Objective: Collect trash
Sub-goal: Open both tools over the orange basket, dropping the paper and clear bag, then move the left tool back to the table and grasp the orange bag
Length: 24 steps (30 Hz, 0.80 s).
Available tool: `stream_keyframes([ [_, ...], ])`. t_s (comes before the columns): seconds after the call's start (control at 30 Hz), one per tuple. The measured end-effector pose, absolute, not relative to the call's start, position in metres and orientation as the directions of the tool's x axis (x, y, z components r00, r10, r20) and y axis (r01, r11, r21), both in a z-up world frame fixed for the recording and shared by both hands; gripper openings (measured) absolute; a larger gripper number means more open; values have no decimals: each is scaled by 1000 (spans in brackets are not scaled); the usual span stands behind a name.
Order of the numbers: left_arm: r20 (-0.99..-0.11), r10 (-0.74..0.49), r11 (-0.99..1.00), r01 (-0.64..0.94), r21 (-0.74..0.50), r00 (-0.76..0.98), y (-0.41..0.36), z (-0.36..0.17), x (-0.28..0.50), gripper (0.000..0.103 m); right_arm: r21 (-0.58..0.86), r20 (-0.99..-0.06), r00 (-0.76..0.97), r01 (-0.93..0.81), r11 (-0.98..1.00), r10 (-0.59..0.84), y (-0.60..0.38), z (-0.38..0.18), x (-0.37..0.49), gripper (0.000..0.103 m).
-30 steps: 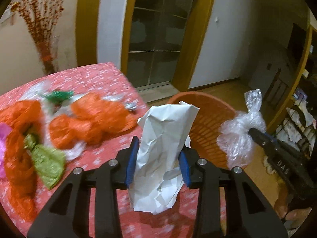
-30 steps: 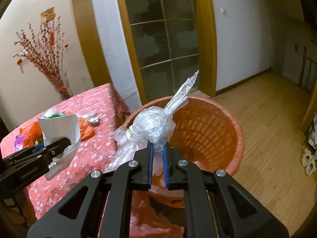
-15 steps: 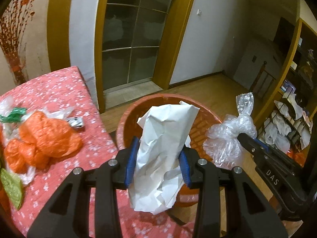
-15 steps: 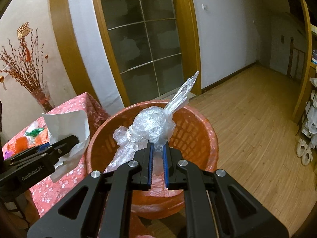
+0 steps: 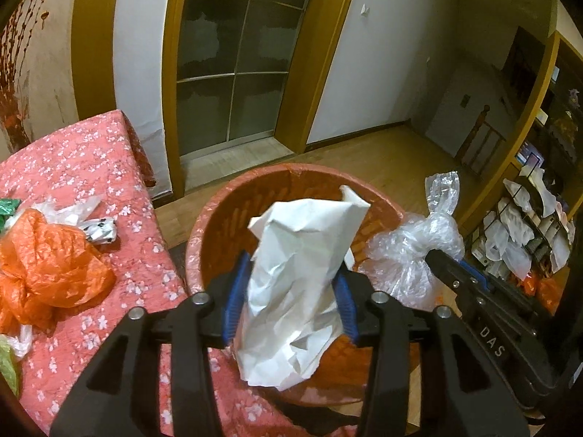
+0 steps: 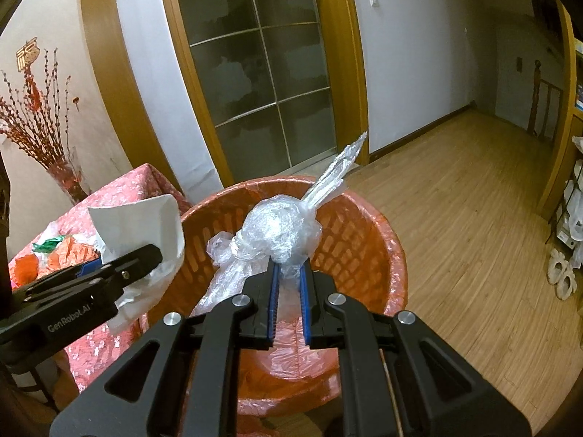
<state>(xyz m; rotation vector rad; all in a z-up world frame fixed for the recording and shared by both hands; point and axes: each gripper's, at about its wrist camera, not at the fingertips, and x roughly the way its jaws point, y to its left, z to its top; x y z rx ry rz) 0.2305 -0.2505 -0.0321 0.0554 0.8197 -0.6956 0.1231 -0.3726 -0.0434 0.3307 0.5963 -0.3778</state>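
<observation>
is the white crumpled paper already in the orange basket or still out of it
Out. The white crumpled paper sits between the fingers of the left gripper, which have just been opening, and hangs above the mouth of the orange basket.

A room with wooden trim and warm light

A frosted glass door in a golden-brown wooden frame (image 6: 262, 83) stands behind; light wood plank floor (image 6: 473, 225) spreads right; red-budded dry branches in a vase (image 6: 40, 134) lean against the wall.

The round orange plastic basket (image 5: 215, 218) stands on the wooden floor (image 6: 455, 218) just right of the pink flowered tabletop (image 5: 91, 167). Crumpled orange plastic bags (image 5: 43, 266) lie on the tabletop; glass-panelled doors (image 6: 262, 73) stand behind.
</observation>
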Motion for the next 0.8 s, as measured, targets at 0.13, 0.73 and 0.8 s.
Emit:
stream_keyframes([
  [0.13,-699,-533,791,573,-213,477,-249,-38,234,59,191,-603,758,438,878,-247,-376,-44,124,24],
  [0.73,-669,-451,855,501,-134,591,-190,-20,213,78,161,-574,769,442,883,-280,-358,-32,114,66],
  [0.8,-663,-434,865,487,-119,610,-178,-17,209,79,160,-572,773,434,887,-275,-352,-29,113,66],
])
